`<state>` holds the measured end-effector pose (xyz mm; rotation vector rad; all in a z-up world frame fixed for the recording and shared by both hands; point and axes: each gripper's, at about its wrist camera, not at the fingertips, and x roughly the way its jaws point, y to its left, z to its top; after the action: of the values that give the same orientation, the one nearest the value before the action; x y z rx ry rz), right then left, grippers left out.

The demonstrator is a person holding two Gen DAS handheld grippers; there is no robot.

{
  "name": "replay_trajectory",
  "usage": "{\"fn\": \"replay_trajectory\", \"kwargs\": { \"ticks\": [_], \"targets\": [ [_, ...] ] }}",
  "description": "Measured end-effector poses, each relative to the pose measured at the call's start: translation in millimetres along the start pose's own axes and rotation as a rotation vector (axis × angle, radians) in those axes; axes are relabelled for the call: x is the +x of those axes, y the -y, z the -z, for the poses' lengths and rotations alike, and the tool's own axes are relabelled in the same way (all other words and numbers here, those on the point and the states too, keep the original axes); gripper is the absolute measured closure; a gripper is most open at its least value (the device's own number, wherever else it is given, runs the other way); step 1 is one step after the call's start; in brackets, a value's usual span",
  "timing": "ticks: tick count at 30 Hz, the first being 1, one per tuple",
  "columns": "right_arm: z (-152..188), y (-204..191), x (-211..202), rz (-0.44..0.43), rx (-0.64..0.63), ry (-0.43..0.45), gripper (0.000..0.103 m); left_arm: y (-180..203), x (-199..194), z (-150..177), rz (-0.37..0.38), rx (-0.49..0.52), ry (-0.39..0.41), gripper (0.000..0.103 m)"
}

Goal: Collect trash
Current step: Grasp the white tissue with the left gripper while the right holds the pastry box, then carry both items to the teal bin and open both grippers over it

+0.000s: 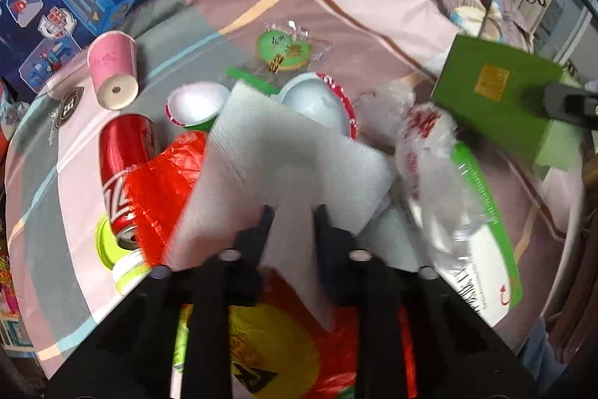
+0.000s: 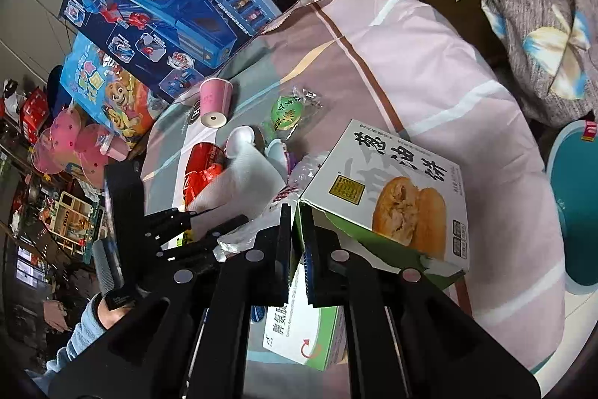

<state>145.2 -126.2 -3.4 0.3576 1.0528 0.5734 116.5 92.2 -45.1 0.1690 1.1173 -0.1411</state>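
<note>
A heap of trash lies on the cloth-covered table (image 1: 336, 10). My left gripper (image 1: 294, 215) is shut on a white paper towel (image 1: 284, 152), which drapes over a red plastic bag (image 1: 164, 182). Beside them lie a red can (image 1: 123, 171), a pink paper cup (image 1: 112, 70), two empty pots (image 1: 194, 107), a wrapped green snack (image 1: 284, 49) and a clear printed bag (image 1: 422, 137). My right gripper (image 2: 295, 215) is shut on the torn flap of a pastry box (image 2: 392, 189), held tilted above a green-and-white carton (image 2: 299, 335). The left gripper (image 2: 216, 215) shows there with the paper towel (image 2: 243, 182).
Large blue toy boxes (image 2: 168, 6) stand along the table's far left. A teal bin (image 2: 575, 212) sits off the right edge, with a folded grey blanket (image 2: 542, 43) behind it. A sleeve and hand (image 2: 86, 324) are at the lower left.
</note>
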Motion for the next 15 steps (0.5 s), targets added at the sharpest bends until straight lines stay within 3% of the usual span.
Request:
{"fn": "replay_trajectory", "kwargs": {
  "ticks": [5, 8, 15],
  "targets": [
    [0.3, 1.9, -0.1, -0.007, 0.007, 0.002, 0.097, -6.7, -16.2, -4.2, 0.006, -0.053, 0.019, 0.098],
    [-0.9, 3.9, -5.3, -0.009, 0.015, 0.015, 0.097, -10.4, -36.1, -5.3, 0.074, -0.077, 0.027, 0.098],
    [-1.0, 10.2, -18.4, -0.013, 0.036, 0.046, 0.097, -3.5, -71.3, -10.7, 0.157, -0.106, 0.115, 0.099]
  ]
}}
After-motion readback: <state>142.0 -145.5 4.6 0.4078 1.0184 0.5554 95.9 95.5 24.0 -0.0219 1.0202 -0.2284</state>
